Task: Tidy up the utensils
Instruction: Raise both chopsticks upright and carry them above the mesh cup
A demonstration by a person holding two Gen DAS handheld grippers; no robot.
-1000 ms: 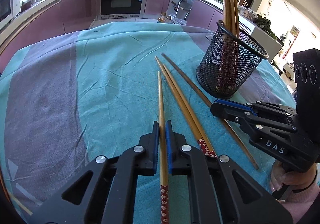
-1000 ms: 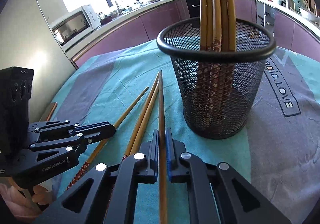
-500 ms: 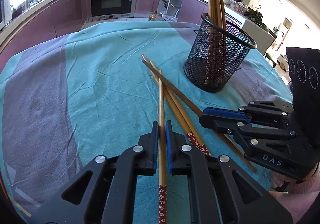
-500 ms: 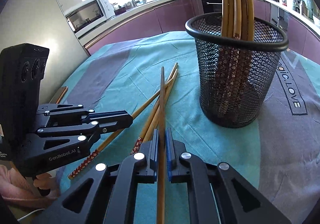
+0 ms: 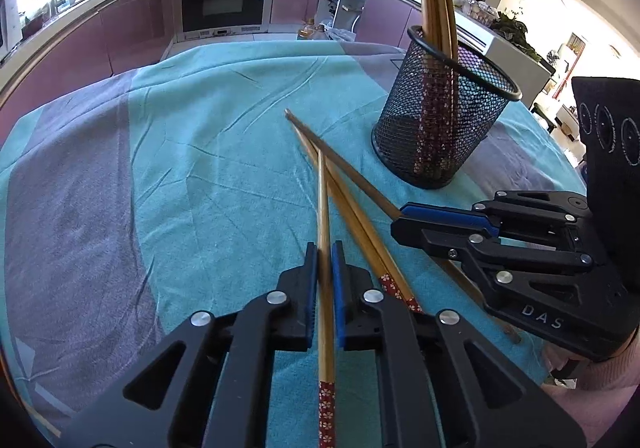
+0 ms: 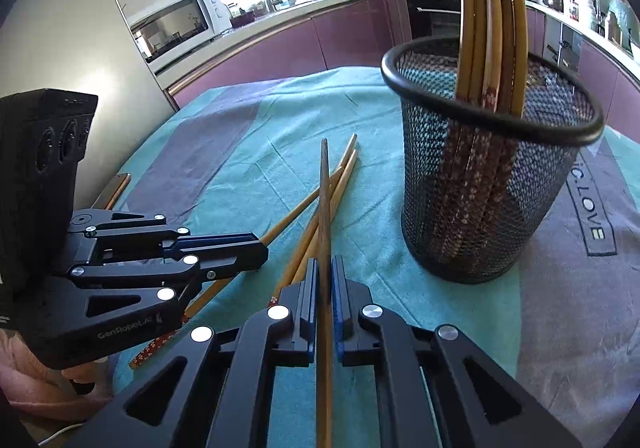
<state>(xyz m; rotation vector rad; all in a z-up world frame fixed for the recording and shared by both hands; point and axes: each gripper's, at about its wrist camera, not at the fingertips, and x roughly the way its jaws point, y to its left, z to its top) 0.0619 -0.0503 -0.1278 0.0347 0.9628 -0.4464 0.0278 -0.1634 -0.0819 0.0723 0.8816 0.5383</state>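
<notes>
Though plain bamboo, each chopstick (image 5: 323, 208) ends red, flower-patterned.

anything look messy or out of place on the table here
Yes. Two chopsticks lie loose on the teal cloth, crossing the ones each claw grips, while the rest stand in the mesh cup. The left claw and right claw are each shut on one chopstick. Nothing is spilled or broken.

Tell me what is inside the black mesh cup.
The mesh cup holds a bundle of bamboo chopsticks standing upright, red patterned ends down, plain tips rising well above the rim. The count is unclear, since they overlap, and the cup's floor is hidden behind them and the mesh.
</notes>
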